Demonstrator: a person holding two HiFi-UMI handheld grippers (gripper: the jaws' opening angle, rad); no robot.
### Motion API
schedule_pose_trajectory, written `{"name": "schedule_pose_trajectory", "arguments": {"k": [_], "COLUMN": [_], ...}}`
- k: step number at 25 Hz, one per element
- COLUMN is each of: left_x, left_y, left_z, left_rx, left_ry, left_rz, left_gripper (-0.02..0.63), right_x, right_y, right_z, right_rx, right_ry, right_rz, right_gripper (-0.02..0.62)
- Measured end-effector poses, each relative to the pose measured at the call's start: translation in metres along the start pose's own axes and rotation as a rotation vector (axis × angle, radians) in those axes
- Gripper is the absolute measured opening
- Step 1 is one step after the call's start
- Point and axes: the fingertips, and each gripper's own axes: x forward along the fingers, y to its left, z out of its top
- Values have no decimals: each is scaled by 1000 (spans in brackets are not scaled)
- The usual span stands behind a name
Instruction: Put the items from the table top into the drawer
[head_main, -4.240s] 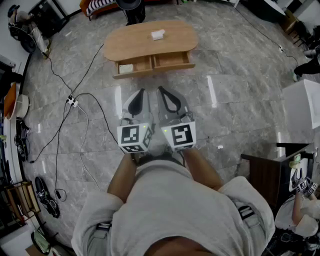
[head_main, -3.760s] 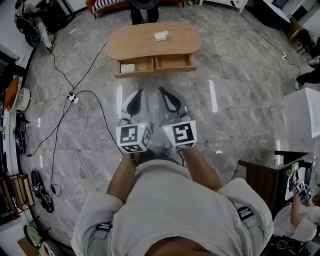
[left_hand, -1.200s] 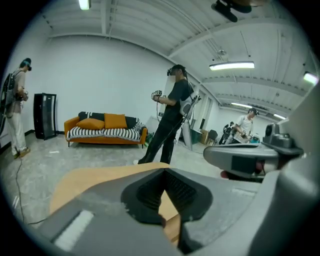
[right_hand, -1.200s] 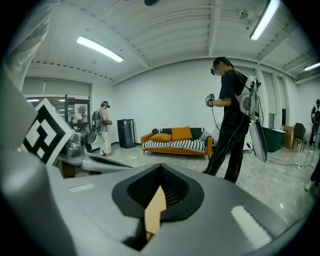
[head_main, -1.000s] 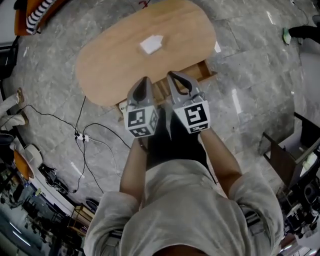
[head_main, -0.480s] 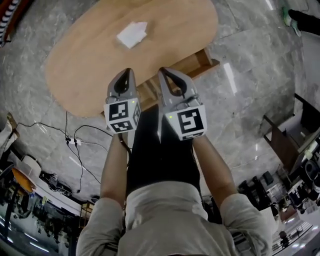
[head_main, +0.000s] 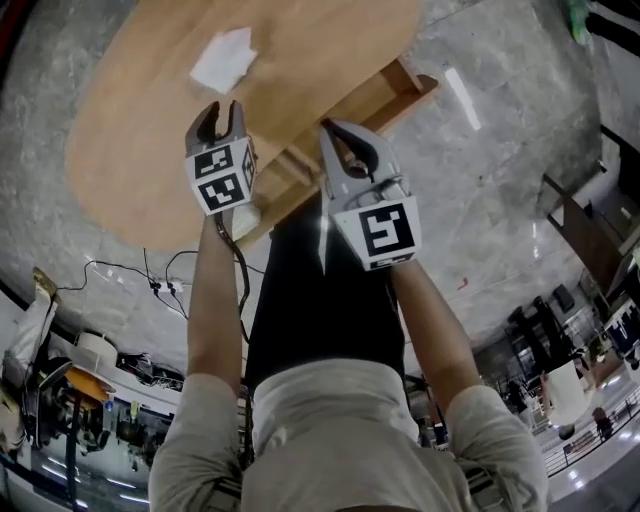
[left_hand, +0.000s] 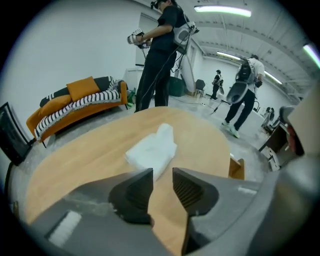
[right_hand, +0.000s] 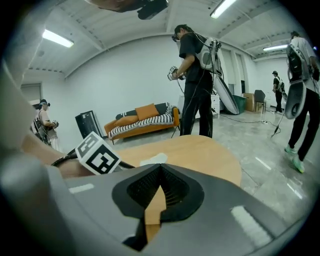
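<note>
- Opening above the tabletop (head_main: 310, 50), the left gripper (head_main: 218, 108) had its jaws partly apart, with nothing between them and nothing touched.
- The right gripper (head_main: 331, 128) had its jaws closed tip to tip, holding nothing.
- A white bundle (left_hand: 151, 149) lay flat on the tabletop just ahead of the left gripper, its long axis running away from the jaws and slanting slightly right.
- Both bare forearms reached forward, grippers pitched downward, the right one beside the left and over the open drawer (head_main: 415, 88) at the tabletop's near edge.
</note>
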Motion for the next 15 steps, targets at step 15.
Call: {"name": "schedule_pose_trajectory", "arguments": {"k": [15], "left_x": [46], "left_y": [16], "left_z": [-8], "left_rx": [-57], "left_ry": [100], "left_rz": [-55], "left_gripper": [44], "right_x": [0], "right_y": [-7], "right_z": [-7], "right_rx": [46], "right_ry": [43], "right_rz": [-15], "right_gripper": [7]}}
